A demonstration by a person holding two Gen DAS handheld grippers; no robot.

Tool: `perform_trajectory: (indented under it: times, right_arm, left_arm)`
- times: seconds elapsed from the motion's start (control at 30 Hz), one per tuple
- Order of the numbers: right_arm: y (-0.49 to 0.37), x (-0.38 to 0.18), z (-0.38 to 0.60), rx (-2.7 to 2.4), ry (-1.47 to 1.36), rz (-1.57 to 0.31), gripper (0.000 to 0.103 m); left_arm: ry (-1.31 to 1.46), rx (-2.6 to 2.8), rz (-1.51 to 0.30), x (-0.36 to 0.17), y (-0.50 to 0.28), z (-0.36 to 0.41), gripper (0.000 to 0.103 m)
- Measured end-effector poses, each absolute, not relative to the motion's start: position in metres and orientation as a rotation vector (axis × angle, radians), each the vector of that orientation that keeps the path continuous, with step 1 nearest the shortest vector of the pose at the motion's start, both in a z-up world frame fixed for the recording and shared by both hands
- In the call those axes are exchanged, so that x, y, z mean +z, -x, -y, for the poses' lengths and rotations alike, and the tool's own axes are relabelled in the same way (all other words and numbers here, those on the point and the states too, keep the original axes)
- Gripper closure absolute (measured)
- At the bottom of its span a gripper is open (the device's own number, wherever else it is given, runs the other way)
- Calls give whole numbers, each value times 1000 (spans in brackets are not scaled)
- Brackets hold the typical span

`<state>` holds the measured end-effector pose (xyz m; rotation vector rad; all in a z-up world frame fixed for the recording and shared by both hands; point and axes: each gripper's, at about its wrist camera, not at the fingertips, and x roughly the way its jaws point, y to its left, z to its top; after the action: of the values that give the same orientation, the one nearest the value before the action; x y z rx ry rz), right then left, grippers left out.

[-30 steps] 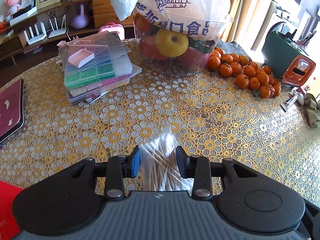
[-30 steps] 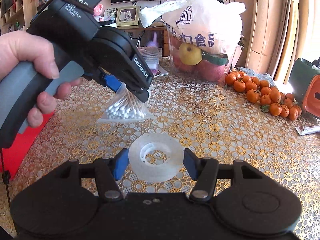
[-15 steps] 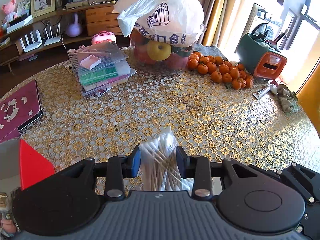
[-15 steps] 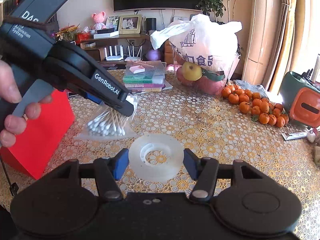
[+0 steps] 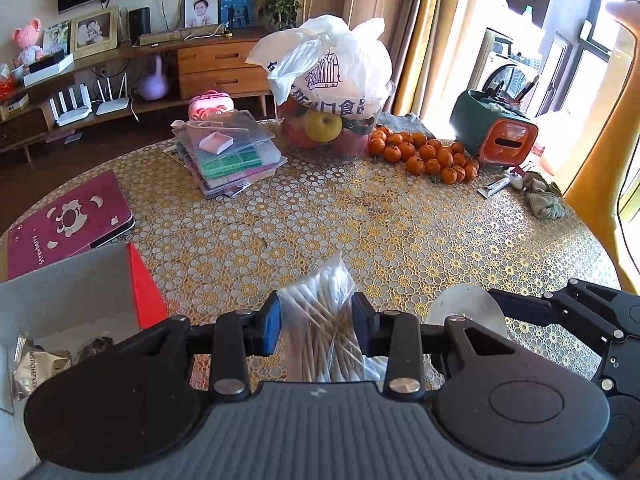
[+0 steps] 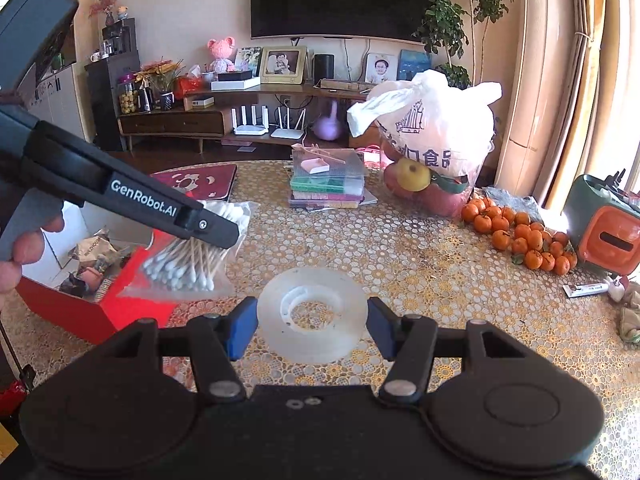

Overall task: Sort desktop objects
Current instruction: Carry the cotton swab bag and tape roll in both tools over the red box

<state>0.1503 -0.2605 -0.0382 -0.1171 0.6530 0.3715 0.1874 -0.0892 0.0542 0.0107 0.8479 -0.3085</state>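
Cotton-swab bag [image 5: 320, 312] & clear tape roll [image 6: 312, 316] carried, each clamped in a hand-held gripper.
Left hand-held gripper [image 5: 317, 320] pinches bag beside open red cardboard box [image 6: 80, 304], prob. drop spot; right hand-held gripper [image 6: 307, 325] grips roll above counter [image 6: 420, 264].

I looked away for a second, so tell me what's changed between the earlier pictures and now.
The left hand-held gripper has carried the bag of cotton swabs up off the table and leftward, to the edge of the open red box. The right hand-held gripper has risen too, with the clear tape roll. Nothing was let go: both stay clamped. The stacked bead boxes, fruit bag and tangerines haven't moved.
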Motion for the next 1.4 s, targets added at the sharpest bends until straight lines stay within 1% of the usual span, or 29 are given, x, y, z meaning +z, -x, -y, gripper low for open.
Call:
perform_trajectory:
  times: [0.43,0.77,1.07,1.4]
  right_arm:
    - [-118,-12,197,453,182,-624,44]
    - [-110,0,140,559,233,-599,44]
    - [-122,-2,99,624,270,-599,44]
    - [-144,-16,62,652,314,-616,44]
  left_arm:
    - [14,-254,-839,65,-134,18,68]
    - [36,-203,-825,73,-111,-33,68]
    - [57,-102,-816,75,-109,-89,68]
    - [79,8,-845,57,-126,-142,68]
